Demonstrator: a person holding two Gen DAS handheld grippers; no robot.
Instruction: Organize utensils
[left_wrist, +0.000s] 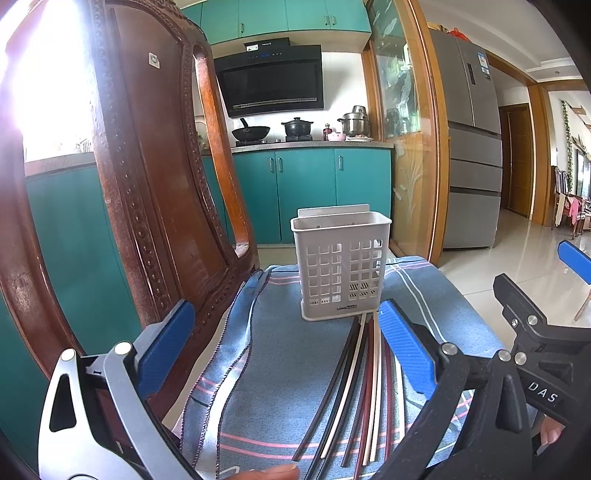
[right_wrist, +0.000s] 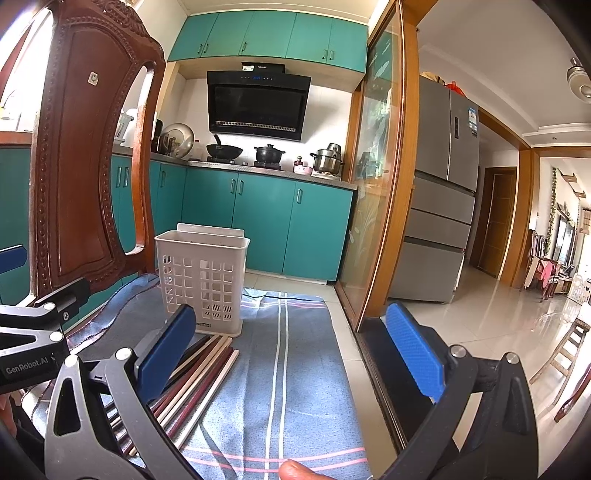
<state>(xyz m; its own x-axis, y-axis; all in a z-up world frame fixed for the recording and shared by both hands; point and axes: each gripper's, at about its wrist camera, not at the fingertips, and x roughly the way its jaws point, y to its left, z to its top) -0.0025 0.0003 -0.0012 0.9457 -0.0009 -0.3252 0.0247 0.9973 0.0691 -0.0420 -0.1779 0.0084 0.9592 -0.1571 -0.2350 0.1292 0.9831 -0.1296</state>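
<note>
A white slotted utensil holder (left_wrist: 341, 264) stands upright and empty on a blue striped cloth (left_wrist: 280, 354); it also shows in the right wrist view (right_wrist: 202, 278). Several chopsticks (left_wrist: 364, 384), black, white and dark red, lie in a loose bundle on the cloth with tips against the holder's base; in the right wrist view the chopsticks (right_wrist: 201, 376) lie low and left. My left gripper (left_wrist: 286, 347) is open and empty above the bundle. My right gripper (right_wrist: 291, 350) is open and empty over the cloth, right of the chopsticks. The right gripper's body (left_wrist: 535, 332) shows at the left view's right edge.
A carved wooden chair back (left_wrist: 155, 166) rises at the left, close behind the holder, also in the right wrist view (right_wrist: 88, 147). The cloth ends at the right over a tiled floor (right_wrist: 498, 314). A glass sliding door frame (right_wrist: 384, 184) stands right. Teal kitchen cabinets (left_wrist: 306, 184) lie beyond.
</note>
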